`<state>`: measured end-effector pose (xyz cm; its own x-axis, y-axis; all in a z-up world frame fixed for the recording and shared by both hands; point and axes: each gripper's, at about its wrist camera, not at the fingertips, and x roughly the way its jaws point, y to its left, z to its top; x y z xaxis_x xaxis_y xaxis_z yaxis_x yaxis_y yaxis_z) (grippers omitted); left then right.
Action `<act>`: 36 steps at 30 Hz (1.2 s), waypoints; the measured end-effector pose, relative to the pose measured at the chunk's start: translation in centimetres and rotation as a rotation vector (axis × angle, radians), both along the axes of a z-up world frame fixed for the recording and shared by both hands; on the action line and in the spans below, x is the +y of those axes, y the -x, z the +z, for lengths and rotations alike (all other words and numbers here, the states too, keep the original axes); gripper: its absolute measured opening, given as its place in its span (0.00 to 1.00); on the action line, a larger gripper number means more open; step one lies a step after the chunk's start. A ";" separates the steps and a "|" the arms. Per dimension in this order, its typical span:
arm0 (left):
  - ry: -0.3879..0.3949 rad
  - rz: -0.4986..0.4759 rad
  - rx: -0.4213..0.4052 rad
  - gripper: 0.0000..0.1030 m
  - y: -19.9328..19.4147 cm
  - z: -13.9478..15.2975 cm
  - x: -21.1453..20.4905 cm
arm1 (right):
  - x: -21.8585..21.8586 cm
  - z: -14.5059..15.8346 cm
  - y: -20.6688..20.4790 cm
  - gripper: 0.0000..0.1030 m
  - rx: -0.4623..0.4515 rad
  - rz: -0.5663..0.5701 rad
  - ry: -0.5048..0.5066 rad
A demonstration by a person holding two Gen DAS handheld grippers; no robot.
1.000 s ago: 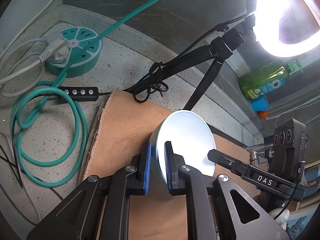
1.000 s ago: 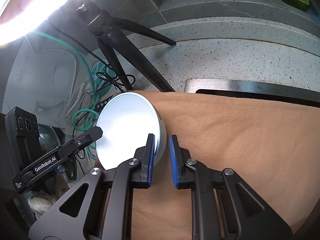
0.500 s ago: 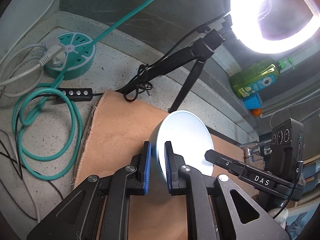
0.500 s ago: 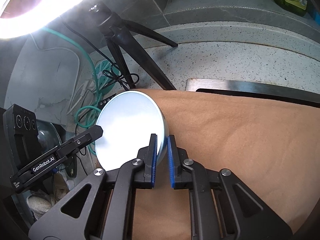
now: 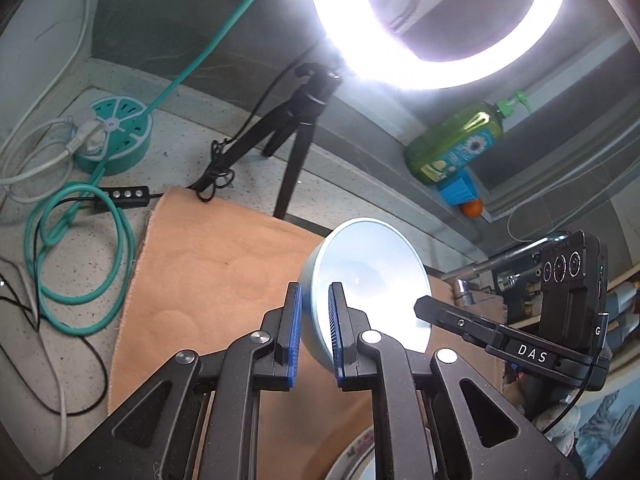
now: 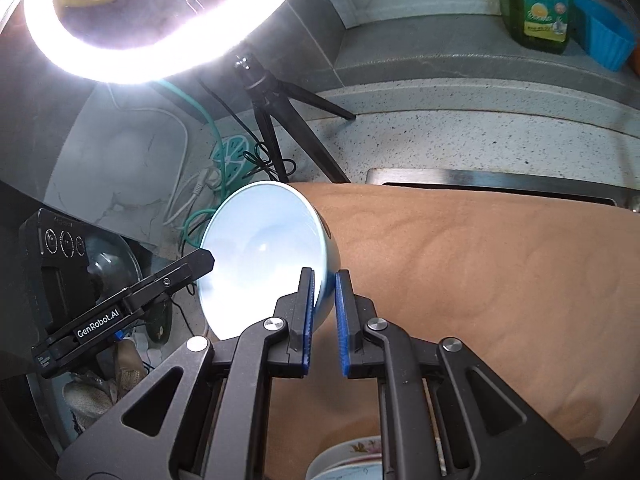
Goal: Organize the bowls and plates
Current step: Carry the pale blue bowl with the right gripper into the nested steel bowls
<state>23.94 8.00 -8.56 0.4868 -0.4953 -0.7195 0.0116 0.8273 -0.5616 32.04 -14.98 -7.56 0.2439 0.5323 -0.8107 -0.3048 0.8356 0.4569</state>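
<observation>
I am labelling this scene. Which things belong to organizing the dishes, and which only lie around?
Job: pale blue bowl, left gripper, right gripper, floral plate.

Lying about: ring light, tripod, dish soap bottle, teal power strip, tan cloth.

place: home kitchen | evidence: speckled stone surface (image 6: 460,140) is running beside a steel sink rim (image 6: 480,178); dish soap bottle (image 5: 456,142) is standing on the ledge; faucet (image 5: 516,258) is showing
</observation>
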 end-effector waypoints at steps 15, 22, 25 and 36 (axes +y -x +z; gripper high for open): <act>-0.003 -0.083 -0.058 0.11 4.3 3.2 -4.3 | -5.5 3.3 4.5 0.10 -0.042 -0.056 -0.029; 0.000 -0.138 -0.073 0.11 6.2 4.1 -7.0 | -8.5 4.5 6.9 0.10 -0.065 -0.090 -0.031; 0.003 -0.166 -0.081 0.11 6.8 4.5 -8.3 | -10.1 4.8 7.9 0.10 -0.071 -0.108 -0.033; 0.000 -0.284 -0.078 0.11 8.8 4.4 -14.1 | -17.2 3.5 11.5 0.10 -0.046 -0.198 -0.038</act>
